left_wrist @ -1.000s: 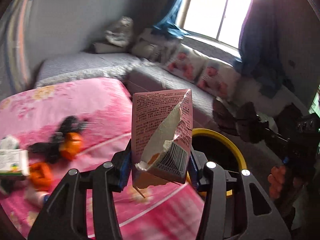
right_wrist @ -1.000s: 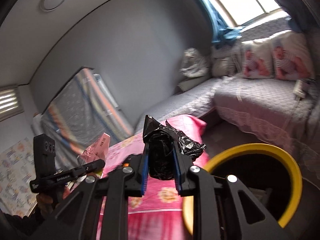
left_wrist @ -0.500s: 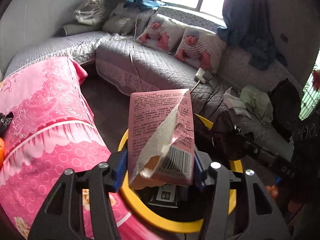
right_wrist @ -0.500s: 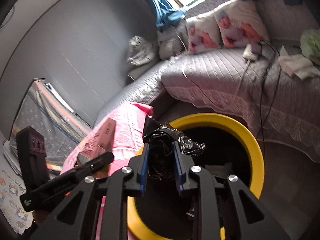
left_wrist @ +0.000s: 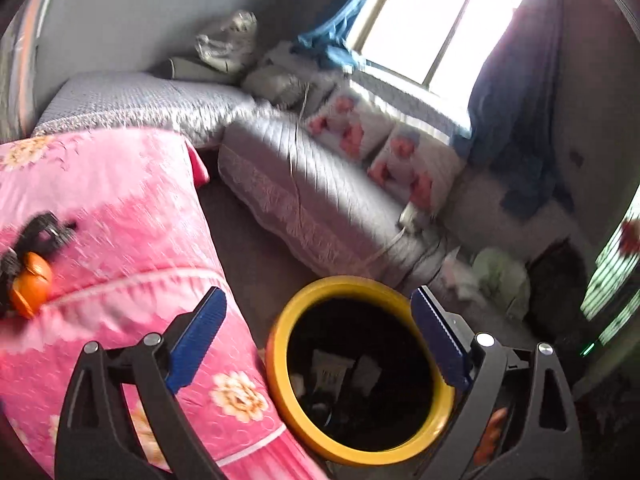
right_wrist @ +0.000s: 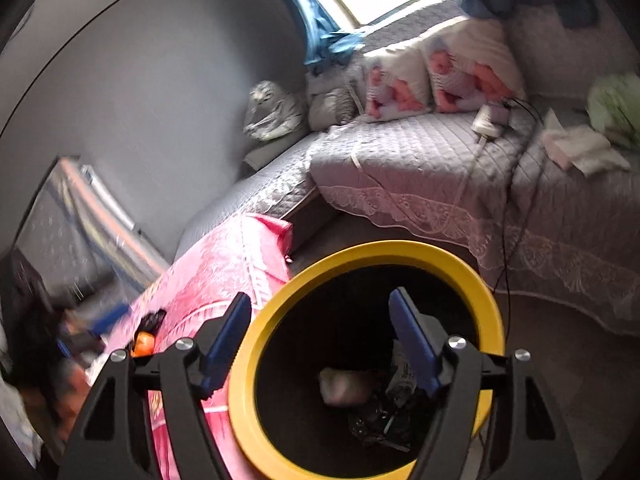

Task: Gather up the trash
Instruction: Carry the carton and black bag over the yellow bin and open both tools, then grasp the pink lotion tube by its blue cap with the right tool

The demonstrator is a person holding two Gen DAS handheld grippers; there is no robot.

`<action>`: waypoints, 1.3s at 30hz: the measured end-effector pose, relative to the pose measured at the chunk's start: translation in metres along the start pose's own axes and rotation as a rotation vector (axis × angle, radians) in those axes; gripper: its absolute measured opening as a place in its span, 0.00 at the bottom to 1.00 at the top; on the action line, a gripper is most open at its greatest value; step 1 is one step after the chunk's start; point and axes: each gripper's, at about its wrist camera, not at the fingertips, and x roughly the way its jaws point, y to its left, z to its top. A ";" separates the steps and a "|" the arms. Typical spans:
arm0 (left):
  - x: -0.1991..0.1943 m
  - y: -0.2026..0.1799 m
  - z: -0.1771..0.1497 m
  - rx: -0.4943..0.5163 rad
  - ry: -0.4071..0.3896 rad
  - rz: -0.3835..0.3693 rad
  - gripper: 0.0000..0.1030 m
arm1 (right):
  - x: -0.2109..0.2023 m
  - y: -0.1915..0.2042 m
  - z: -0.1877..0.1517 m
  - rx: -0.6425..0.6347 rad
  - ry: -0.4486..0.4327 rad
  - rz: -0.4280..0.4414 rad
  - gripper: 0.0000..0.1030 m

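A yellow-rimmed black trash bin (left_wrist: 280, 376) stands on the floor beside the pink-covered table (left_wrist: 100, 216). My left gripper (left_wrist: 318, 334) is open and empty above the bin. My right gripper (right_wrist: 320, 334) is open and empty over the same bin (right_wrist: 400, 250). Inside the bin lie a pink packet (right_wrist: 344, 386), crumpled black plastic (right_wrist: 376, 416) and several pale wrappers (left_wrist: 332, 372).
An orange and black toy (left_wrist: 28, 276) lies on the pink table, also in the right wrist view (right_wrist: 144, 342). A grey quilted sofa (left_wrist: 312, 200) with baby-print cushions (right_wrist: 436, 76) runs behind the bin. Cloths (right_wrist: 580, 148) lie on the sofa.
Both grippers opened over the bin. The pink packet left the left gripper and the black plastic left the right one; both now lie in the bin.
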 end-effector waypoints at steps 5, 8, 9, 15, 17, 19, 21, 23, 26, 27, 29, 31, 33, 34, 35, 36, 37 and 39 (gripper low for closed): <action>-0.082 0.038 0.056 -0.061 -0.104 -0.017 0.88 | -0.001 0.068 -0.003 -0.224 -0.008 0.091 0.71; -0.155 0.074 0.089 -0.087 -0.230 0.062 0.89 | 0.001 0.115 -0.011 -0.357 0.006 0.197 0.72; -0.177 0.084 0.095 -0.087 -0.271 0.096 0.90 | 0.004 0.136 -0.016 -0.414 0.018 0.253 0.72; -0.310 0.154 0.102 -0.079 -0.471 0.360 0.91 | 0.026 0.254 -0.058 -0.705 0.133 0.496 0.72; -0.346 0.180 0.091 -0.105 -0.505 0.423 0.91 | 0.039 0.289 -0.078 -0.792 0.192 0.551 0.72; -0.374 0.205 0.075 -0.142 -0.538 0.479 0.92 | 0.057 0.322 -0.104 -0.871 0.270 0.591 0.72; -0.400 0.231 0.049 -0.188 -0.577 0.535 0.92 | 0.076 0.351 -0.129 -0.954 0.339 0.595 0.72; -0.412 0.257 0.024 -0.232 -0.583 0.587 0.92 | 0.094 0.372 -0.148 -1.017 0.391 0.593 0.69; -0.404 0.299 -0.014 -0.280 -0.507 0.609 0.92 | 0.123 0.393 -0.170 -1.060 0.484 0.582 0.62; -0.398 0.312 -0.023 -0.289 -0.466 0.602 0.92 | 0.130 0.399 -0.177 -1.067 0.508 0.576 0.61; -0.378 0.333 -0.042 -0.301 -0.383 0.579 0.92 | 0.139 0.402 -0.185 -1.080 0.543 0.563 0.57; -0.355 0.346 -0.059 -0.291 -0.308 0.556 0.92 | 0.153 0.407 -0.193 -1.084 0.580 0.540 0.55; -0.340 0.349 -0.069 -0.257 -0.268 0.532 0.92 | 0.160 0.412 -0.199 -1.080 0.622 0.544 0.51; -0.336 0.349 -0.075 -0.236 -0.256 0.524 0.92 | 0.162 0.414 -0.202 -1.087 0.634 0.545 0.51; -0.331 0.349 -0.077 -0.208 -0.243 0.518 0.92 | 0.164 0.416 -0.206 -1.096 0.638 0.542 0.51; -0.327 0.349 -0.081 -0.181 -0.231 0.511 0.92 | 0.166 0.420 -0.210 -1.113 0.641 0.533 0.51; -0.320 0.346 -0.079 -0.155 -0.218 0.504 0.92 | 0.168 0.422 -0.212 -1.123 0.646 0.526 0.48; -0.309 0.339 -0.074 -0.083 -0.192 0.493 0.92 | 0.175 0.428 -0.219 -1.134 0.676 0.521 0.46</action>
